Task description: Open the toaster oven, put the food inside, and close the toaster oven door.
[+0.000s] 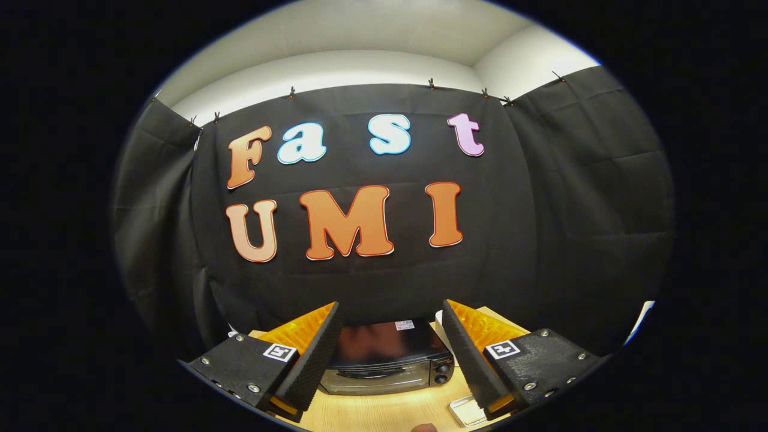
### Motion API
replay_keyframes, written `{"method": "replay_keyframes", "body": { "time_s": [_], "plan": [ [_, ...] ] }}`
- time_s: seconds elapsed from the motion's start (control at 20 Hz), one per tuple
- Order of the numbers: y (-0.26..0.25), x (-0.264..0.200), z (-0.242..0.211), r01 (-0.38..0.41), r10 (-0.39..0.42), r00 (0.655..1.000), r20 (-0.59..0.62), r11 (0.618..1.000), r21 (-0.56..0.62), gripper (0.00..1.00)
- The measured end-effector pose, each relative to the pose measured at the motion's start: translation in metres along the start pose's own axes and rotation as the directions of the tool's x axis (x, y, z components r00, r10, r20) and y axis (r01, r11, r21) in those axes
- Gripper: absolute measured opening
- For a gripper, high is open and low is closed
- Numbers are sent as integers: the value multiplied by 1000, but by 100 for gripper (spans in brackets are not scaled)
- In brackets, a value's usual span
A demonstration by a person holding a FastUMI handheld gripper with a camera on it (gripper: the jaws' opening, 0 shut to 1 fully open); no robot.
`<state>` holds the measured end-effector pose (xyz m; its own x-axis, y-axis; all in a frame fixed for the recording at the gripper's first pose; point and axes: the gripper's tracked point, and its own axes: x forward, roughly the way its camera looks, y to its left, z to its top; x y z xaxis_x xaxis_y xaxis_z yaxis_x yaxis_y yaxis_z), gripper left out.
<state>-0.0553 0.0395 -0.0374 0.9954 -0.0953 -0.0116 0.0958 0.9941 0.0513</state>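
Toaster oven: on the wooden table, door closed, seen between and beyond the fingers, near the black cloth wall.
Gripper: fingers spread wide apart, holding nothing, raised above the table.
Small tray: near right, beside the right finger.

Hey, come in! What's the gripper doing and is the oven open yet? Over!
Gripper open, holding nothing, fingers wide apart. Toaster oven beyond the fingers on the wooden table, door shut. Small tray beside the right finger. Path ahead looks clear.

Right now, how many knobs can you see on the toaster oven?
2, stacked on the toaster oven front's right side: upper knob, lower knob. The right finger may hide more.
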Motion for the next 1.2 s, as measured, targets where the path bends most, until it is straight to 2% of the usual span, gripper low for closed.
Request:
{"method": "replay_keyframes", "body": {
  "time_s": [0.4, 0.65, 0.9, 1.2],
  "plan": [
    [4, 15, -1, -5, 5, 1000, 1, 1000, -15, 99],
    [4, 46, -16, 6, -5, 999, 38, 1000, -2, 99],
    [13, 86, -56, -16, 16, 1000, 17, 1000, -7, 99],
    [38, 121, -149, -103, 96, 986, -137, 994, -45, 99]
  ]
}}
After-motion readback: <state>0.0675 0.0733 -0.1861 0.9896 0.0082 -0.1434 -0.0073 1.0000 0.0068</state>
